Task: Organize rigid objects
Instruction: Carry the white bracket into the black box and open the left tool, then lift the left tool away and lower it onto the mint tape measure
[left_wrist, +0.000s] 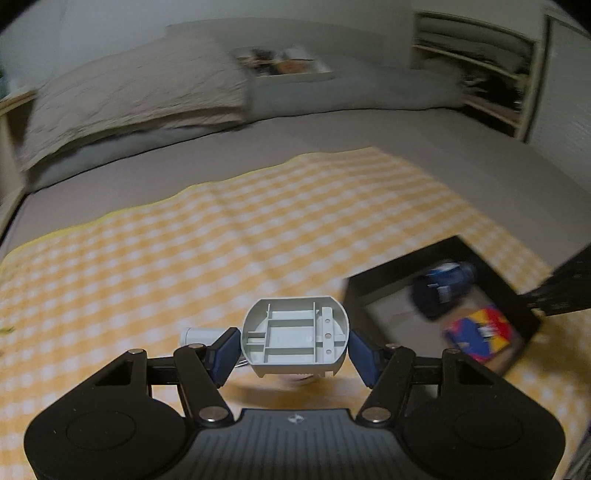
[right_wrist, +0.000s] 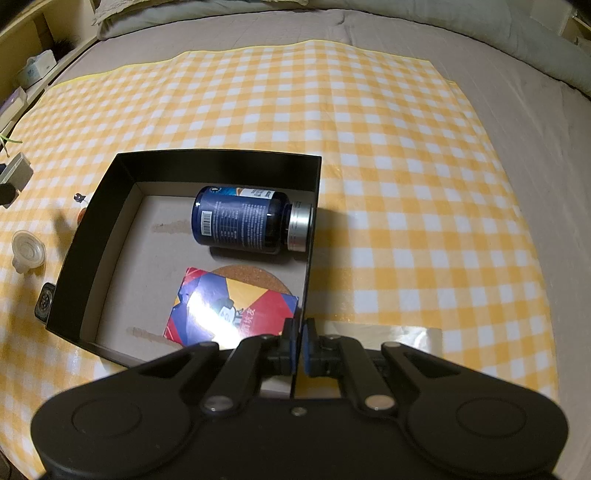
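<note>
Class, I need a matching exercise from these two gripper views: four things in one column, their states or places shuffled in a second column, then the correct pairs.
Things
1. blue bottle
2. colourful card box
3. grey plastic part
4. black box

States
A. held between the left gripper fingers
B. lying on its side inside the box
C. its wall is pinched by the right gripper
D. lying flat, partly over a cork coaster

Pairs: 1-B, 2-D, 3-A, 4-C
</note>
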